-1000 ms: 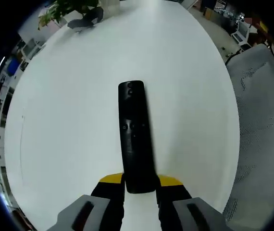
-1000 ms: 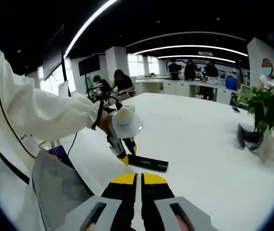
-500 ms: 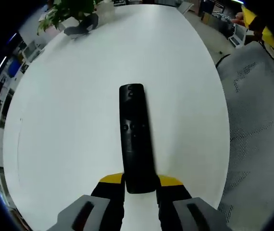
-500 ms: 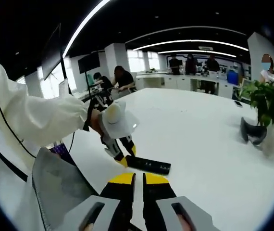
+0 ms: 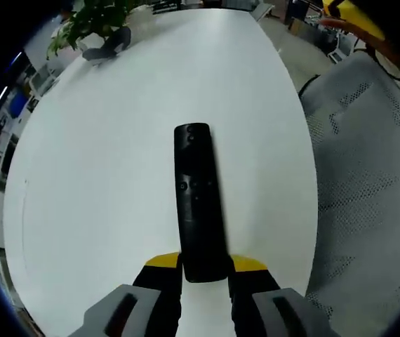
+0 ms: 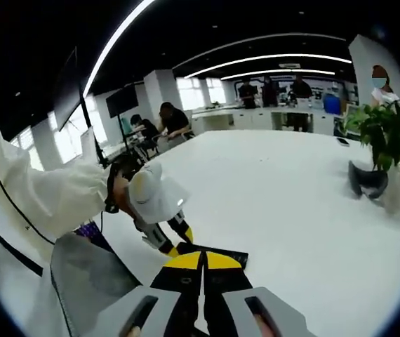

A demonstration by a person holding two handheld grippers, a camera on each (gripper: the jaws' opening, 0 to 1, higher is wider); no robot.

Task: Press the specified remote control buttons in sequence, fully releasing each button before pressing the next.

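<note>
A black remote (image 5: 198,203) lies lengthwise over the white table (image 5: 102,175), buttons up. My left gripper (image 5: 203,270) is shut on the remote's near end, its yellow-tipped jaws on either side. In the right gripper view the same left gripper (image 6: 179,243) is held by a hand in a white sleeve. The remote (image 6: 229,255) sticks out to its right, partly hidden behind my right gripper (image 6: 201,263). The right gripper's jaws are pressed together with nothing between them, just short of the remote.
A potted plant (image 6: 388,137) and a dark object (image 6: 367,181) stand at the table's far end, also seen as plant (image 5: 96,17) and dark object (image 5: 110,43). A grey mesh chair (image 5: 368,182) is beside the table edge. People sit at desks in the background.
The right gripper has come lower and nearer, so its tips now cover part of the remote. The left gripper still holds the remote; its view has shifted slightly.
</note>
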